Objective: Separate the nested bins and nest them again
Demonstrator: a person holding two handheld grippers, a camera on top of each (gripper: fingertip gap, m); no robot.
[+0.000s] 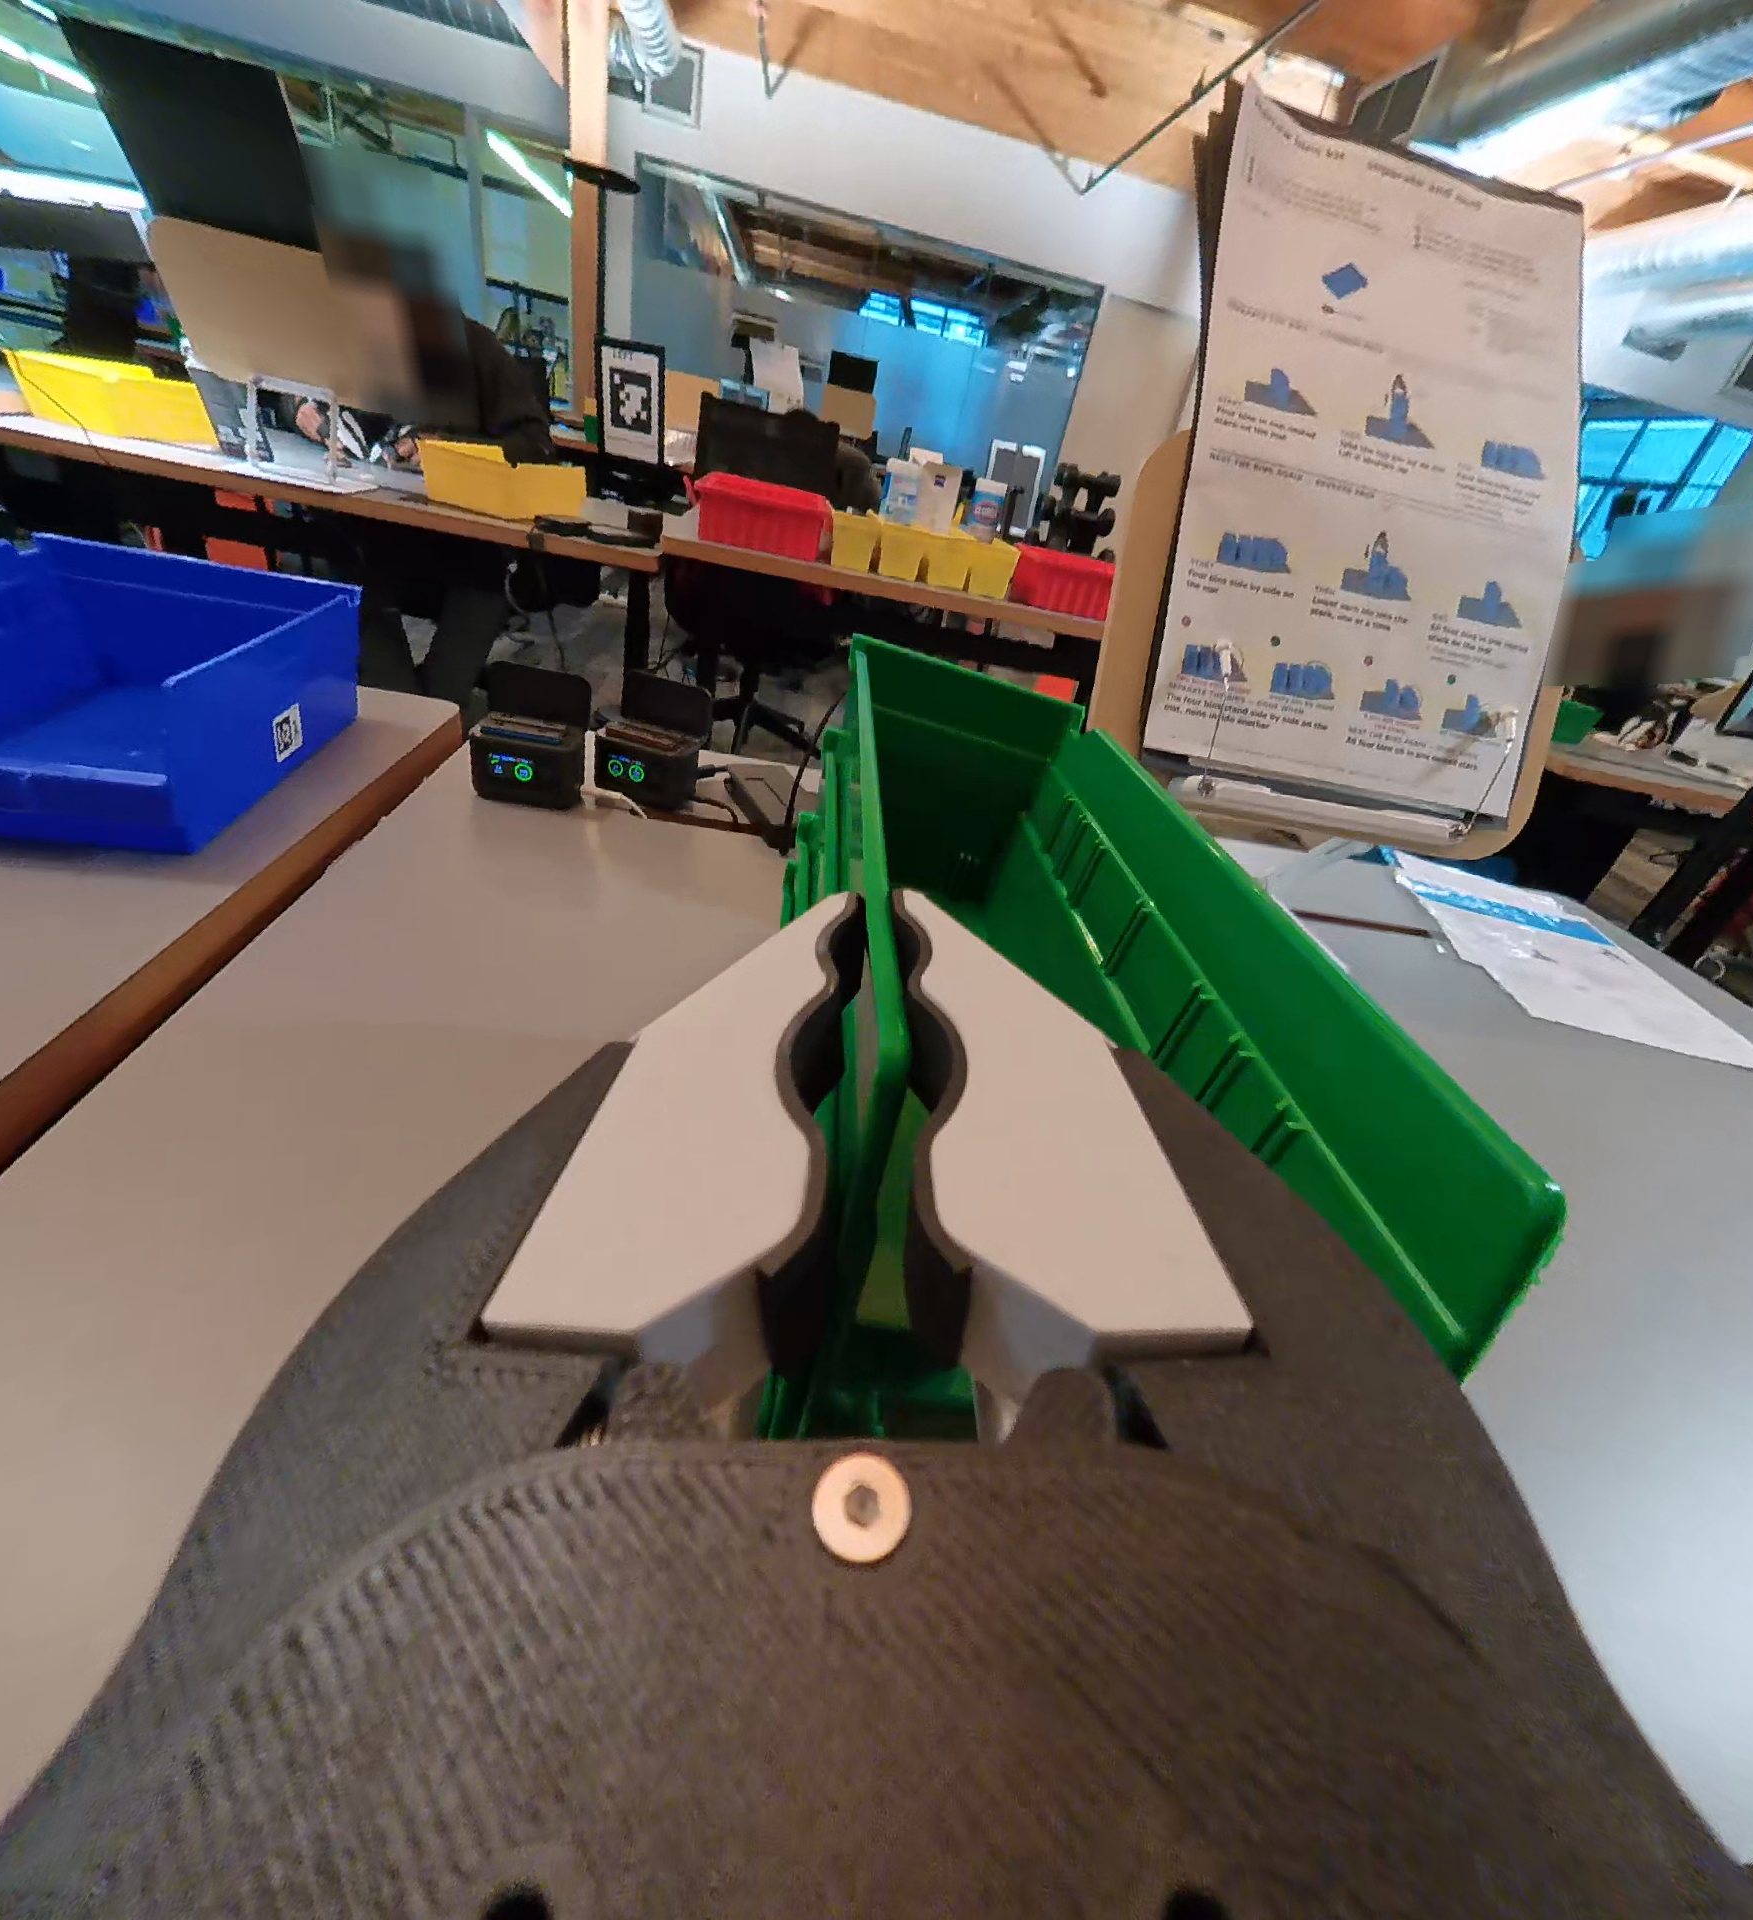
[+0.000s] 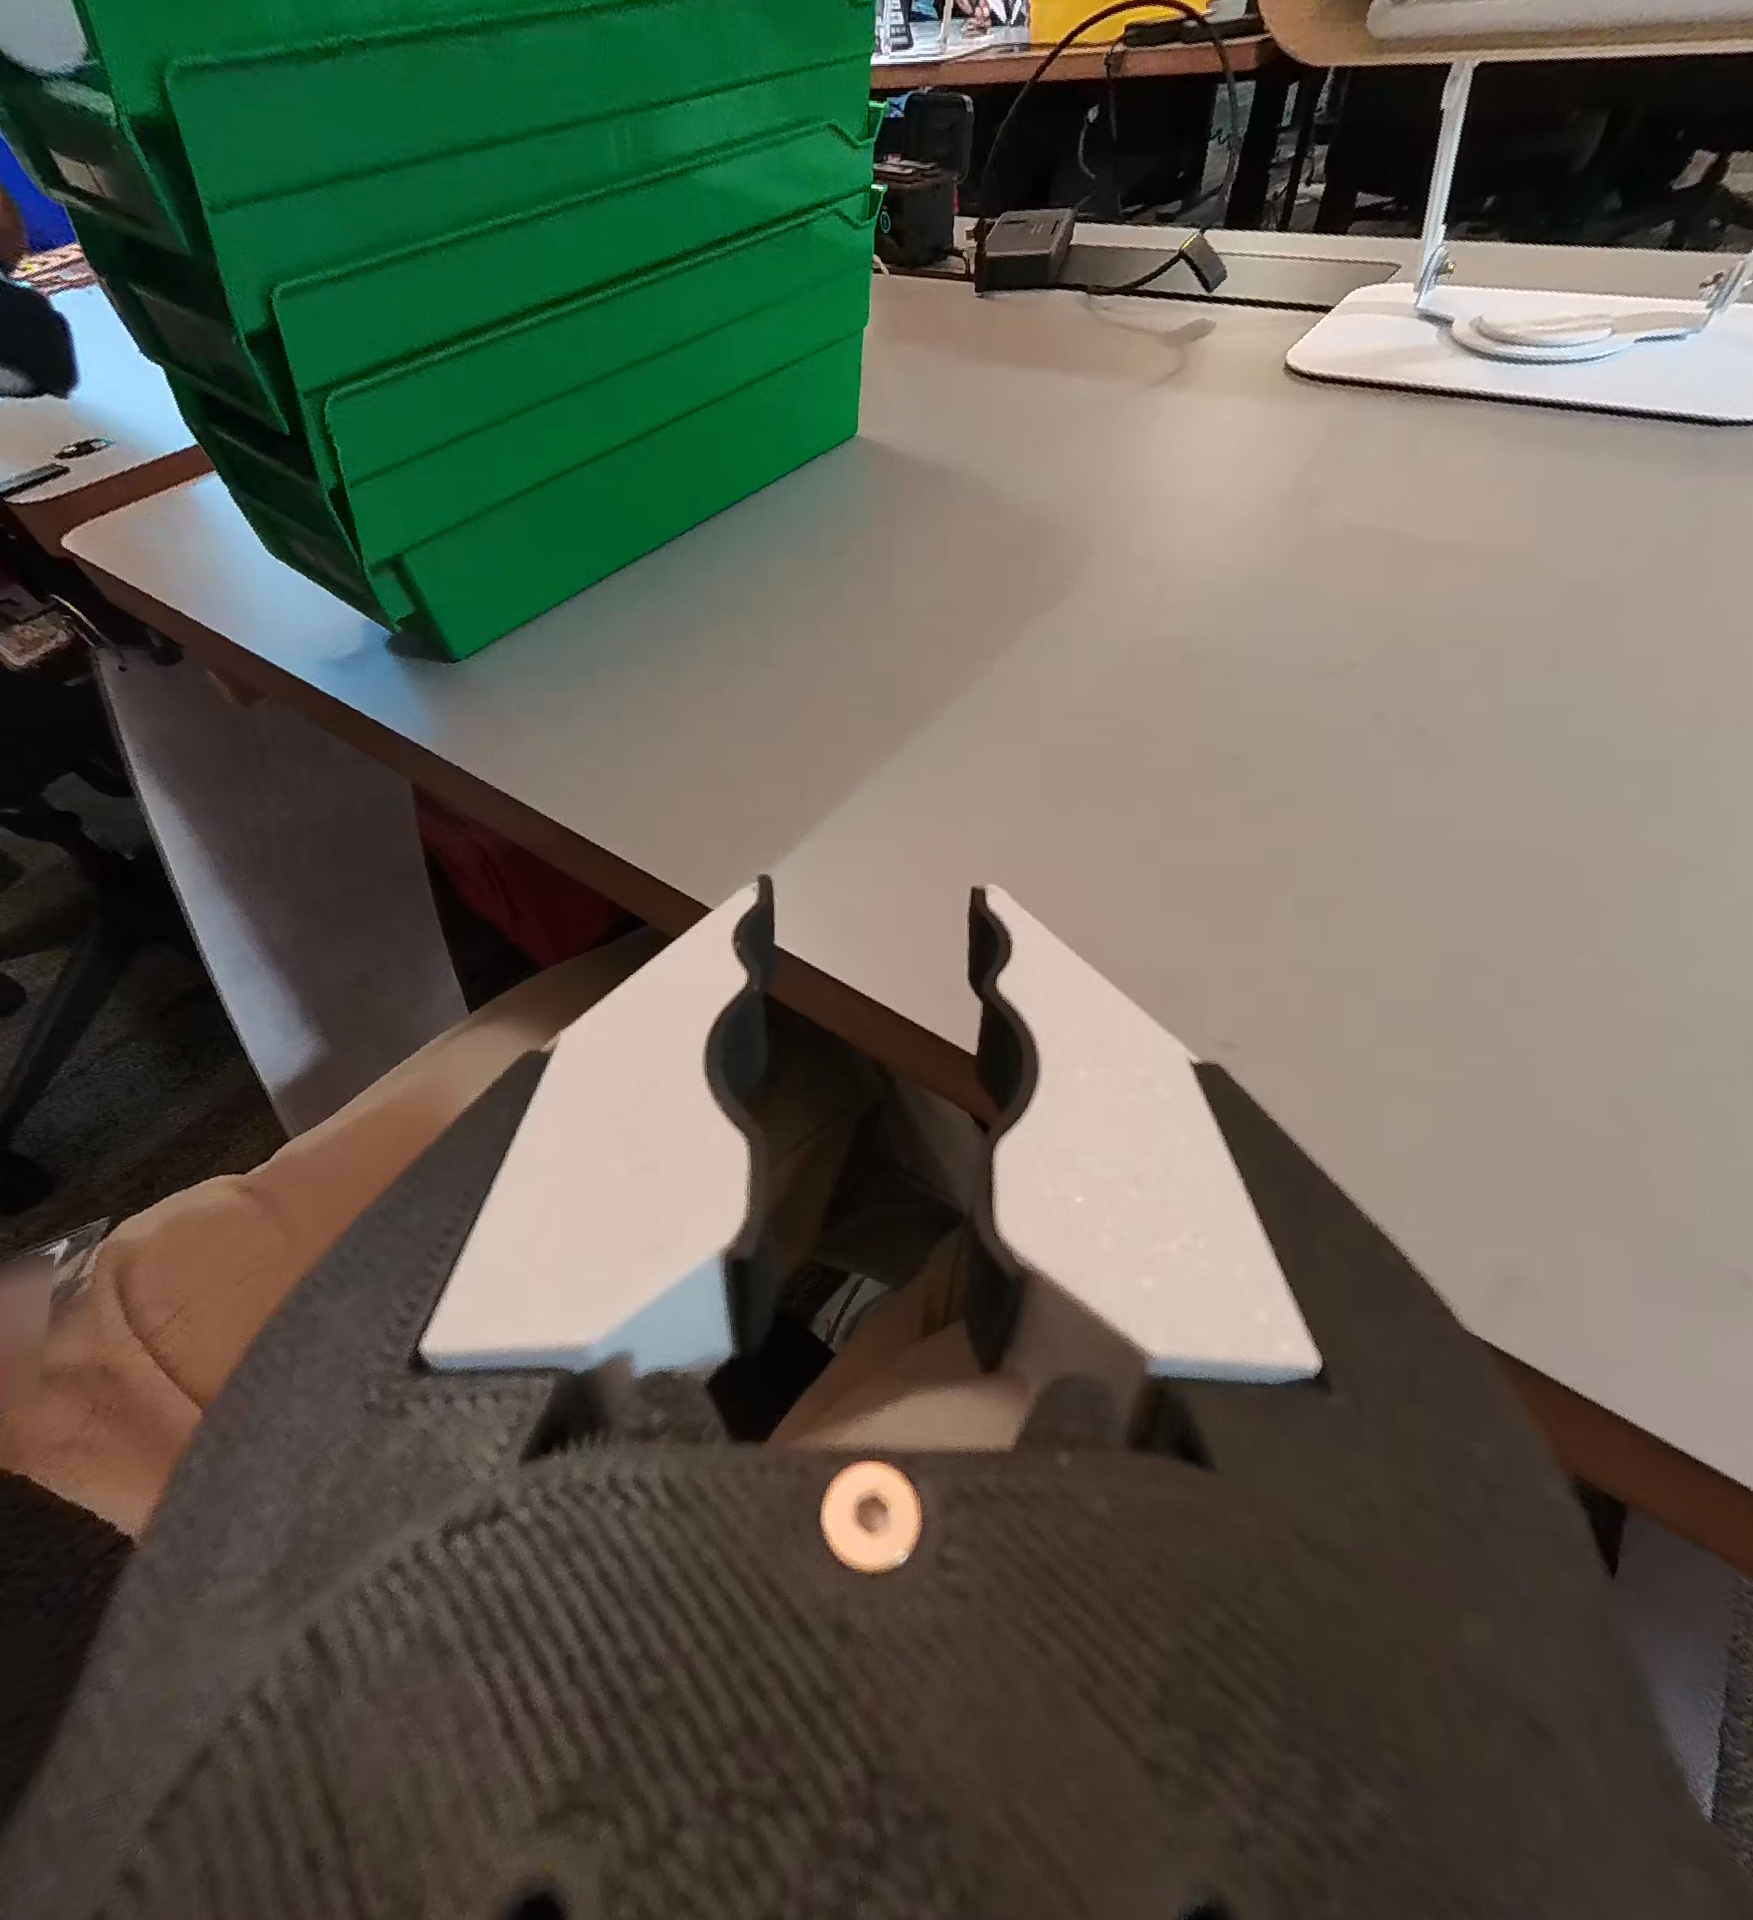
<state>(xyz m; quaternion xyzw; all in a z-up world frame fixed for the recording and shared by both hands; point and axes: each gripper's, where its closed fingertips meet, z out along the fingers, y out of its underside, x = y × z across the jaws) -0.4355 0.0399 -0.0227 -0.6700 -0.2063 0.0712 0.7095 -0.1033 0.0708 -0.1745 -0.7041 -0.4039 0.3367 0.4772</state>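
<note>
Left gripper (image 1: pixel 880 925) jaws pinched shut; right gripper (image 2: pixel 872 914) apparently gaping.

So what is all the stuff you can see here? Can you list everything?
green bins: a nested stack, four as far as I can count, green, on the grey table near its edge
top green bin: one, green, tilted, its side wall in the left hand-held gripper
grey table: one, grey with a brown edge
blue bin: one, blue, on the next table to the left
chargers: two, black, behind the bins
instruction sheet: one, white, on a stand
white stand base: one, far right on the table
papers: some, white, right side
left hand-held gripper: one, grey and black, shut on the bin wall
right hand-held gripper: one, open, holding nothing, at the table edge
</note>
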